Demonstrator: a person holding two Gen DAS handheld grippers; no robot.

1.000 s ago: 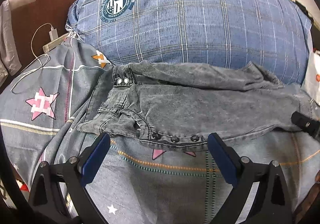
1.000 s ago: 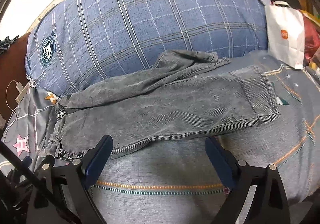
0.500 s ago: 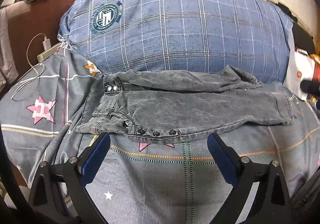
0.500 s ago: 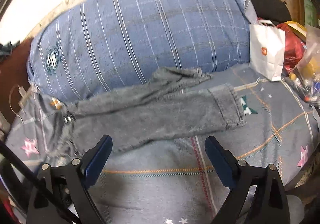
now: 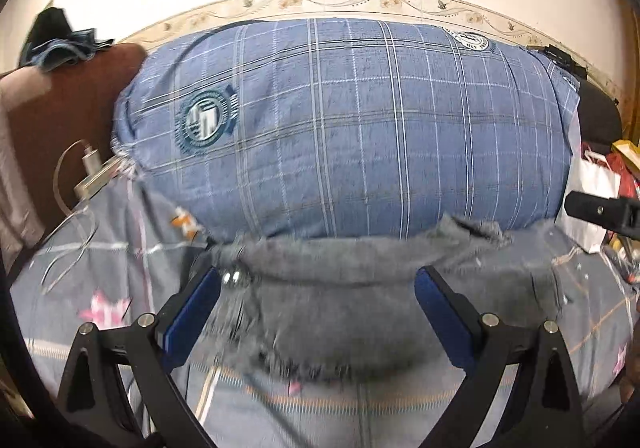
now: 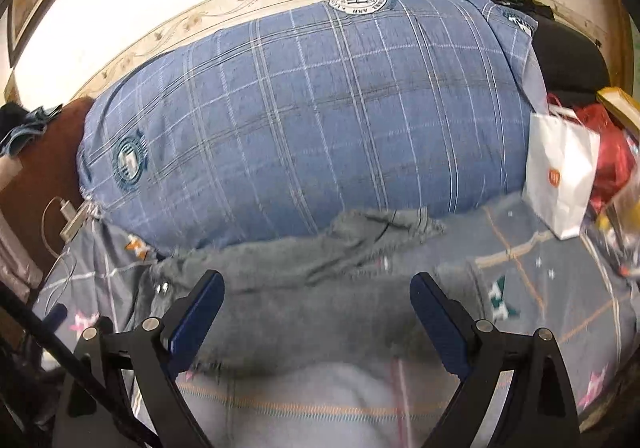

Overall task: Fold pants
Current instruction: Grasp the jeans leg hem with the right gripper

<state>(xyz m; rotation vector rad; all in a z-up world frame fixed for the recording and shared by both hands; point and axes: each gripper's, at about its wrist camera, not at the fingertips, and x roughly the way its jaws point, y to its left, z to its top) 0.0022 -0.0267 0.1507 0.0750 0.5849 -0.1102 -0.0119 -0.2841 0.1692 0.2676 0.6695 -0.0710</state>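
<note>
Pre-grasp: left gripper (image 5: 316,304) and right gripper (image 6: 316,304) both spread, empty, above grey jeans (image 5: 360,296) lying lengthwise on the bedsheet (image 6: 560,288); next, pinch waistband and hem.

Pants (image 5: 360,300): matt grey washed denim, shiny metal snaps. Pillow (image 5: 340,128): woven plaid cloth. Bag (image 6: 560,176): smooth white paper.

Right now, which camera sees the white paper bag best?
The right wrist view. There the white paper bag shows almost whole, with its handles and orange logo, standing right of the blue plaid pillow. The left wrist view shows only a slice of it at the right edge, partly behind the other gripper's dark finger.
</note>
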